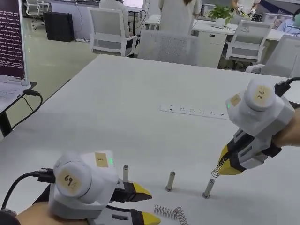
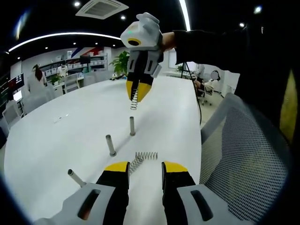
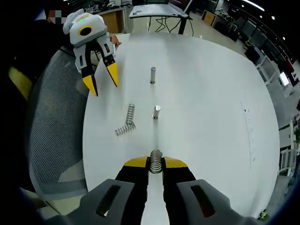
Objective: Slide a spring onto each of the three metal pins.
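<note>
- a spring (image 1: 216,169) is pinched at its top end between the yellow tips of the right tool (image 1: 227,167), and the rest of it is left hanging free below
- its lower end is seen right over the end pin (image 1: 208,187), the one nearest that tool, and going by the left gripper view the two are still apart
- three metal pins (image 1: 170,181) are stood upright in a row on the white surface (image 1: 140,93), all of them bare
- two loose springs (image 1: 171,213) are laid flat on the surface near the middle pin, on the person's side, and they meet at an angle
- the left tool (image 1: 145,204) is held low just beside those loose springs, with its jaws parted a fair way and nothing gripped between them
- a power strip (image 1: 194,111) is laid further back, well apart from the pins
</note>
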